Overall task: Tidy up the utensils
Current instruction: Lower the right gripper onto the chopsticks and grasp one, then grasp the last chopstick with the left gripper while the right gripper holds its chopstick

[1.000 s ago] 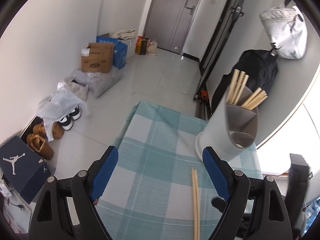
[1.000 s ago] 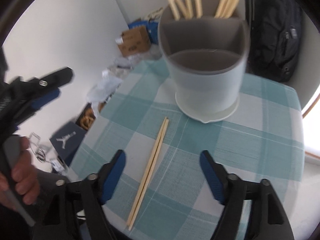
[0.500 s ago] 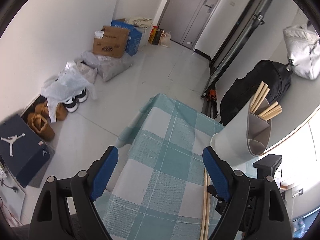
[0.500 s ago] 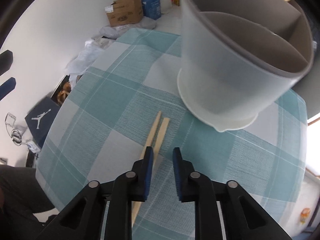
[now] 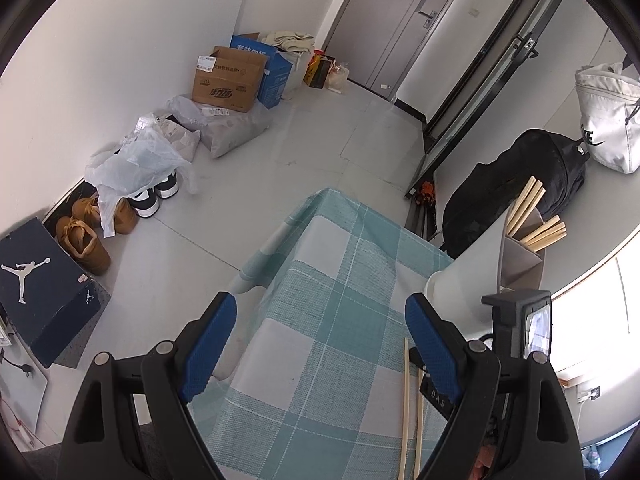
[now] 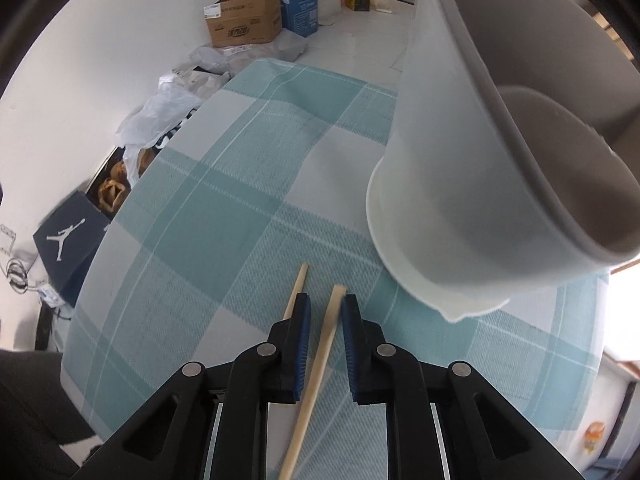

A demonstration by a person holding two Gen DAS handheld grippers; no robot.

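Observation:
Two wooden chopsticks lie on the teal checked tablecloth [image 6: 224,216]. My right gripper [image 6: 325,312] is low over the cloth, its jaws narrowed around the right chopstick [image 6: 320,364] with small gaps on both sides; the left chopstick [image 6: 295,292] lies just outside its left finger. The grey divided utensil holder [image 6: 472,184] stands close on the right; in the left wrist view the holder [image 5: 480,276] shows several chopsticks [image 5: 532,220] in it. My left gripper [image 5: 320,344] is open and empty above the table's near edge. Both chopsticks [image 5: 412,412] show there too.
On the floor to the left are cardboard boxes [image 5: 228,80], plastic bags [image 5: 132,160], shoes [image 5: 84,236] and a dark shoe box [image 5: 40,288]. A black backpack [image 5: 516,196] and a white bag [image 5: 608,116] are behind the table by the wall.
My right gripper dropped to the cloth, closed from wide open to nearly shut, and now straddles one chopstick. My left gripper drew back and to the left, staying open.

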